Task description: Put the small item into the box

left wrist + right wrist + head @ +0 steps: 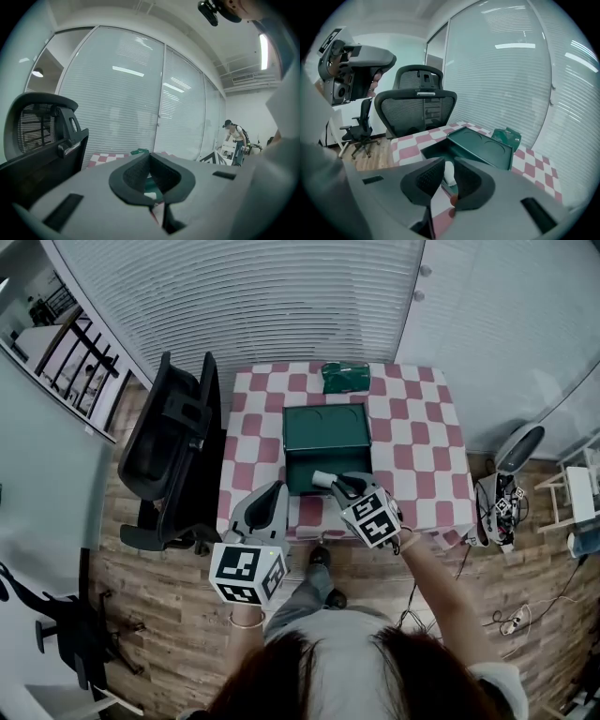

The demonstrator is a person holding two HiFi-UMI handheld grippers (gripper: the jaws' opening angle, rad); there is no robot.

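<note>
An open dark green box [298, 474] stands on the checked table [412, 446], its lid [328, 427] lying flat behind it. My right gripper [339, 484] hovers over the box's near edge, shut on a small white item [323, 478] that sticks out to the left. In the right gripper view the white item [449, 172] sits between the pads of that gripper [449, 180], with the box [436, 151] and lid [480, 147] just beyond. My left gripper [274, 493] hangs at the table's front edge, left of the box, shut and holding nothing [151, 161].
A crumpled green bag [345, 377] lies at the table's far edge behind the lid. A black office chair [173, 446] stands close against the table's left side. A white fan [517, 451] and cables are on the floor at the right.
</note>
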